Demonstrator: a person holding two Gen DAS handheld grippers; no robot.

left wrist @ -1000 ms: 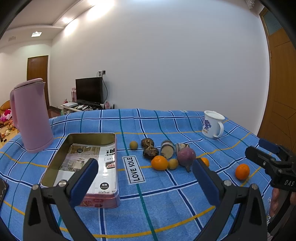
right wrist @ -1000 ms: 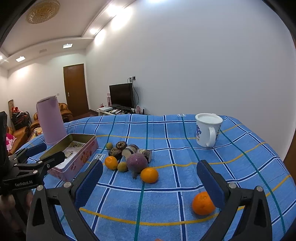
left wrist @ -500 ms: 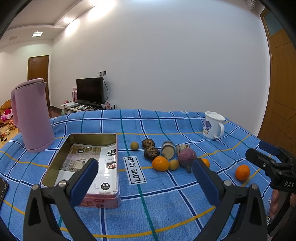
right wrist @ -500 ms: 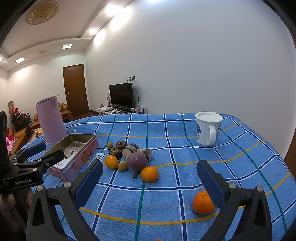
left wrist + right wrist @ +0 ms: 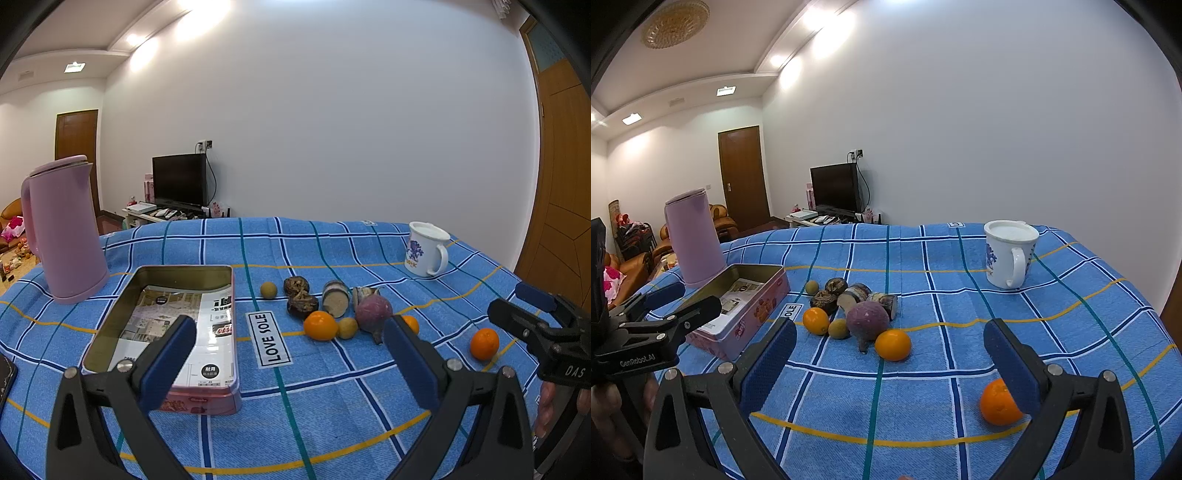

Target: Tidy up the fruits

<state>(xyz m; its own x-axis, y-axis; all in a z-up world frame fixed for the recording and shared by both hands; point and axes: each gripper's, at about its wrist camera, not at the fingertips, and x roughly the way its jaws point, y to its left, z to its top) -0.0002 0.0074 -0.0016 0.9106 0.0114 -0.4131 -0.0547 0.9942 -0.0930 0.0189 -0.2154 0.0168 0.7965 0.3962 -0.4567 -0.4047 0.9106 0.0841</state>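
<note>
A cluster of fruit lies mid-table: an orange (image 5: 320, 325), a small yellow-green fruit (image 5: 347, 327), a purple round fruit (image 5: 373, 313), two dark wrinkled fruits (image 5: 297, 287), cut pieces (image 5: 335, 298) and a small green fruit (image 5: 268, 290). A lone orange (image 5: 484, 343) (image 5: 999, 403) sits apart on the right, beside my right gripper's right finger. An open pink tin (image 5: 173, 328) (image 5: 738, 310) stands left of the cluster. My left gripper (image 5: 291, 354) hangs open above the cloth in front of the tin and fruit, holding nothing. My right gripper (image 5: 890, 354) is open too, short of the cluster.
A pink kettle (image 5: 62, 229) stands at the back left and a white mug (image 5: 424, 249) at the back right. A "LOVE SOLE" label (image 5: 269, 338) lies on the blue checked cloth (image 5: 332, 424). A dark object (image 5: 5, 373) lies at the left edge.
Both views have shifted only slightly; the grippers stay open and no fruit has moved.
</note>
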